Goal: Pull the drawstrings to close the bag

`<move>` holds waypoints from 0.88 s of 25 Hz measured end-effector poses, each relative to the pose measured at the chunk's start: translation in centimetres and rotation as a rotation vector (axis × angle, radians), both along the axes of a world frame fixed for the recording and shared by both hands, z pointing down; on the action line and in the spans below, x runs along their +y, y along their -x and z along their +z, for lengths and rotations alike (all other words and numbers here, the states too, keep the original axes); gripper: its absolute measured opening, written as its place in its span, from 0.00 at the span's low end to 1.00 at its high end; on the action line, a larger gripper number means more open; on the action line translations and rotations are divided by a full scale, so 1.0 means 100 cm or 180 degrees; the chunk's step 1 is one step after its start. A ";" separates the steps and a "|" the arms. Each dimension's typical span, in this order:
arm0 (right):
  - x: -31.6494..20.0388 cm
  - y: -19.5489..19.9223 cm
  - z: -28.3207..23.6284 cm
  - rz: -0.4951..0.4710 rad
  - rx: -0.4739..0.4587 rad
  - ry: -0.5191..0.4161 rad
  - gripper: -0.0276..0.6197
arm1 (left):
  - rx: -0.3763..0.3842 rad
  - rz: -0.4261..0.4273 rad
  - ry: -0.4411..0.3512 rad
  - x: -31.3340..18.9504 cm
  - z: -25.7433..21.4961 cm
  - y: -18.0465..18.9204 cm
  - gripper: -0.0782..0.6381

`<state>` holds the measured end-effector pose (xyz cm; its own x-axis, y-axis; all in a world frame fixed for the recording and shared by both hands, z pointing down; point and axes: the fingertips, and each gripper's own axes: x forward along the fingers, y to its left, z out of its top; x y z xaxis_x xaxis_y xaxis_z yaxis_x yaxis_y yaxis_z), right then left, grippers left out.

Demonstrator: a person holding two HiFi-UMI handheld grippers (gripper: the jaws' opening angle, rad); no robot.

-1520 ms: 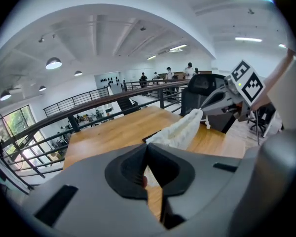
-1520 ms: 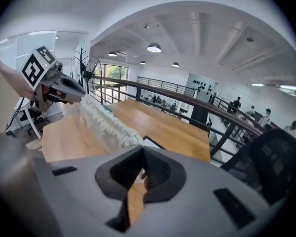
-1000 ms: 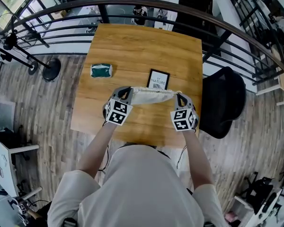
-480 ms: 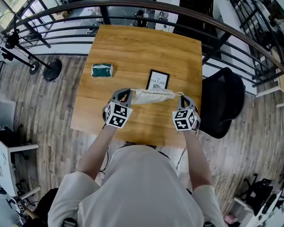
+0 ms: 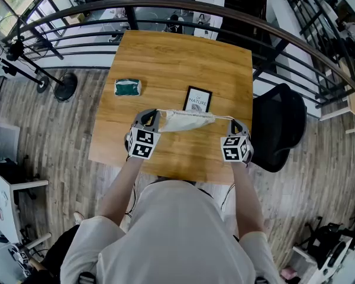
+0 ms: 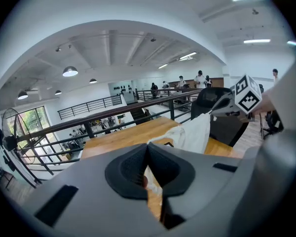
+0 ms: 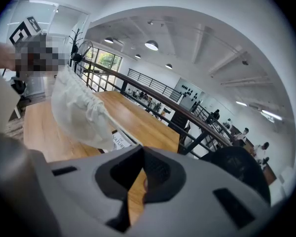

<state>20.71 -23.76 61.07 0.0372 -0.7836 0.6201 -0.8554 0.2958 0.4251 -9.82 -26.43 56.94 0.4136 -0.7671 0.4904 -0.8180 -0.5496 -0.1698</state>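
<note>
A white cloth drawstring bag (image 5: 187,120) hangs over the wooden table (image 5: 183,58), stretched between my two grippers. My left gripper (image 5: 150,117) is shut on the left drawstring; in the left gripper view the white cord and cloth (image 6: 153,181) run down between the closed jaws (image 6: 148,174), with the bag (image 6: 190,135) beyond. My right gripper (image 5: 232,123) is shut on the right drawstring (image 5: 223,118). In the right gripper view the cord (image 7: 119,128) leads taut from the gathered bag (image 7: 79,115) into the closed jaws (image 7: 143,181). The bag's top edge is bunched.
A green packet (image 5: 127,88) lies on the table's left side. A black card with white print (image 5: 197,99) lies just behind the bag. A black chair (image 5: 281,126) stands at the table's right edge. A dark railing (image 5: 165,7) curves behind the table.
Both grippers have moved apart, left gripper leftward and right gripper rightward. The bag's mouth has gathered narrower and more cord shows on the right.
</note>
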 end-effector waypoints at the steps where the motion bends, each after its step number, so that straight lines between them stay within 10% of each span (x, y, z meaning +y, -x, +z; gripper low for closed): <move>1: 0.000 -0.001 -0.001 0.0014 -0.0007 -0.0021 0.05 | 0.0001 -0.0012 0.0004 0.000 0.001 0.001 0.10; 22: 0.004 -0.038 -0.010 0.0729 -0.0640 -0.0379 0.05 | 0.0281 -0.0451 0.0032 0.001 0.001 0.035 0.10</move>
<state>24.53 -23.34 60.06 0.1068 -0.8364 0.5375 -0.9643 0.0445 0.2609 -13.36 -26.35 57.06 0.3434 -0.8161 0.4649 -0.8990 -0.4289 -0.0889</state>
